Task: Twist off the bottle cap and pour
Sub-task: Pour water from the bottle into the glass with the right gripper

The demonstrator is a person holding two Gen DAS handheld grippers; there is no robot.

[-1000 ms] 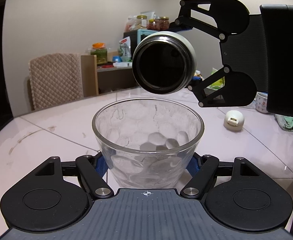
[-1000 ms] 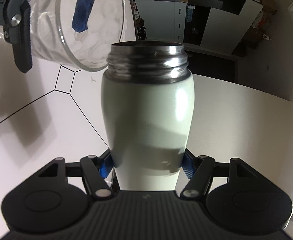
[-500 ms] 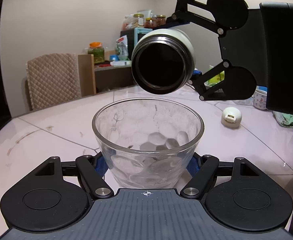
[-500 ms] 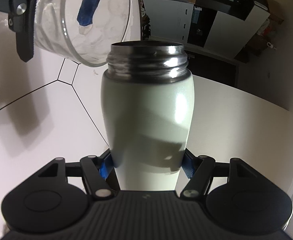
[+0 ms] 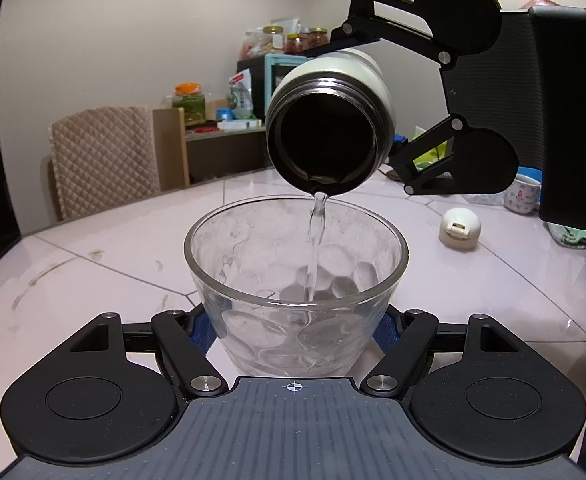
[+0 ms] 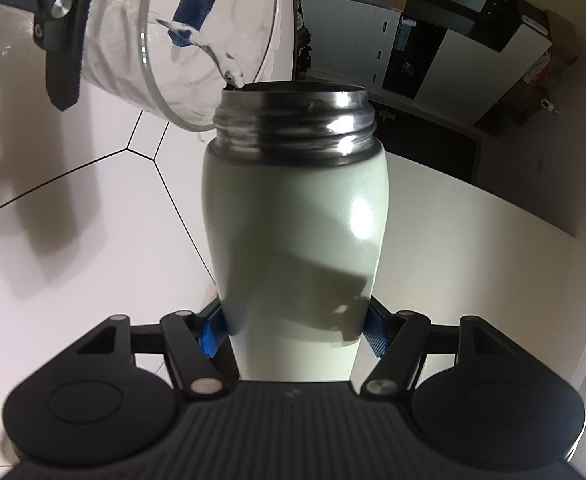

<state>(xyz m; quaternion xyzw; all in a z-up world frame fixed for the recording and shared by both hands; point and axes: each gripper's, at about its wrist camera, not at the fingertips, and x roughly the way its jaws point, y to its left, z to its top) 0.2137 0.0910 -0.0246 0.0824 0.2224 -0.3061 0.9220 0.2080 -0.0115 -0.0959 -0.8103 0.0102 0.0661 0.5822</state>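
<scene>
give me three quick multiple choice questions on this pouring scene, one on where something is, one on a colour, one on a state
1. Where does the bottle cap lie?
A. on the table right of the glass
B. inside the glass
C. on the bottle

2. What colour are the pads of the left gripper?
A. red
B. blue
C. yellow

3. What is the water doing?
A. staying in the bottle
B. spilling onto the table
C. streaming into the glass

Key: 1 A, the cap sits on the table, apart from the glass. 2 B, blue shows at both sides of the glass. 3 C, a thin stream runs from the bottle, tilted by the right gripper, into the glass.
</scene>
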